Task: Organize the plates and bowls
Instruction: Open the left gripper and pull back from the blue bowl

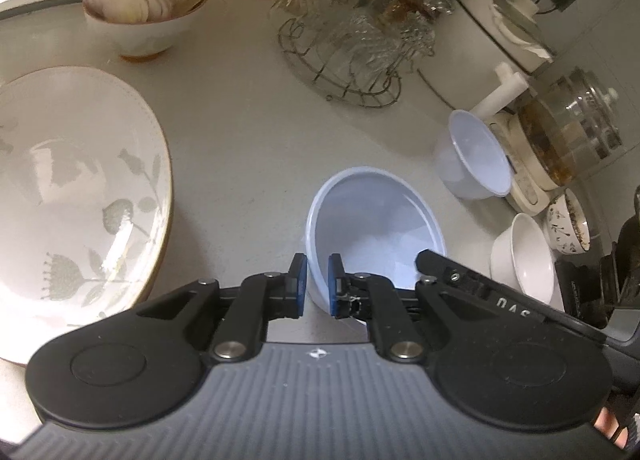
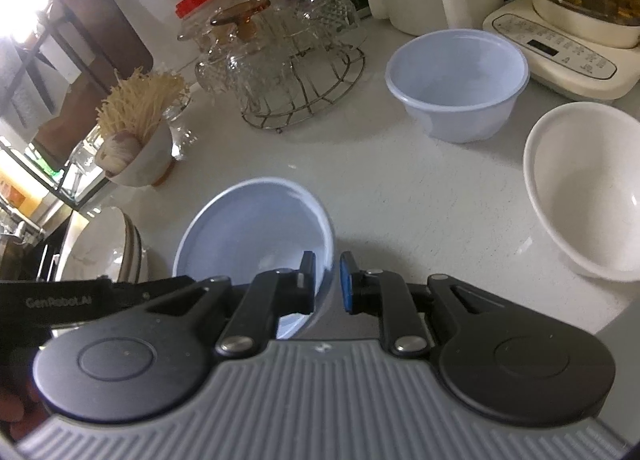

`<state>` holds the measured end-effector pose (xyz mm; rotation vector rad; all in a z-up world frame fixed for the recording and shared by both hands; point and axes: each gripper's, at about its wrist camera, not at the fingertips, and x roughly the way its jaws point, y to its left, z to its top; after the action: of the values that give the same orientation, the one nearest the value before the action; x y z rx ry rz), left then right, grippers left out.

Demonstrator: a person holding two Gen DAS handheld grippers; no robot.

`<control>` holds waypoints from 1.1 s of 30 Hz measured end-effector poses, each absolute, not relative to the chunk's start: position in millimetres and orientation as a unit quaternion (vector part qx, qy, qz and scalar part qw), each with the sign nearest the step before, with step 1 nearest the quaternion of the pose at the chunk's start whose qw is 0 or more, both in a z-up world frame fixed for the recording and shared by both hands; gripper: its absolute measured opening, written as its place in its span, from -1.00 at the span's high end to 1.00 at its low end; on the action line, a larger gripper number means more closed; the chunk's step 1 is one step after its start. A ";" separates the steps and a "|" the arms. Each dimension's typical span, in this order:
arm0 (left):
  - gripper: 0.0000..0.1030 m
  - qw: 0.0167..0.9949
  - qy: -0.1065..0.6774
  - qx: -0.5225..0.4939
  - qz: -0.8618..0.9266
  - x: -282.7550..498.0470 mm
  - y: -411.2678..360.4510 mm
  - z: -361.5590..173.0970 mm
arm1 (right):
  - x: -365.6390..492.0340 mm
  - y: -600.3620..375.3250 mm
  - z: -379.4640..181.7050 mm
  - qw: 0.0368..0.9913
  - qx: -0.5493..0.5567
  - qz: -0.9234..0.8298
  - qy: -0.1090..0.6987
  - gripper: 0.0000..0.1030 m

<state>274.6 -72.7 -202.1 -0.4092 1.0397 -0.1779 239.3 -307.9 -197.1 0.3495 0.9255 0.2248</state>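
A pale blue plastic bowl (image 1: 376, 220) sits tilted between both grippers. My left gripper (image 1: 317, 284) is shut on its left rim. My right gripper (image 2: 327, 282) is shut on its right rim; the same bowl shows in the right wrist view (image 2: 248, 228). A second pale blue bowl (image 2: 456, 80) stands upright farther back, also seen in the left wrist view (image 1: 476, 156). A large floral plate (image 1: 76, 196) lies to the left. A white bowl (image 2: 588, 188) stands to the right, also in the left wrist view (image 1: 524, 260).
A wire rack of glass cups (image 2: 288, 60) stands at the back. A bowl with garlic and noodles (image 1: 136, 16) is at the back left. A glass kettle on a cream base (image 2: 568, 36) and a small patterned bowl (image 1: 568, 226) are at the right. Stacked plates (image 2: 104, 248) are on the left.
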 end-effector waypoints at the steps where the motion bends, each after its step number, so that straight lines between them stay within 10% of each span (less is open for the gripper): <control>1: 0.71 0.843 0.494 -0.197 -0.084 274.9 -72.1 -201.5 | 239.2 -308.0 -195.8 0.876 0.162 0.103 0.442 0.66; 4: 0.24 0.845 0.492 -0.194 -0.078 272.7 -72.0 -197.0 | 236.6 -309.6 -190.4 0.882 0.153 0.097 0.436 0.54; 7: 0.12 0.852 0.484 -0.182 -0.078 269.4 -74.0 -190.1 | 230.7 -313.4 -183.2 0.888 0.162 0.094 0.421 0.00; 33: 0.09 0.908 0.383 -0.111 -0.129 199.1 -99.6 -51.5 | 151.7 -321.0 -56.2 0.935 0.132 0.101 0.312 0.01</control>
<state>199.1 -99.6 -51.5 -0.2284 0.7914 -0.2654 151.7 -321.0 -56.2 0.2706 0.6377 0.2059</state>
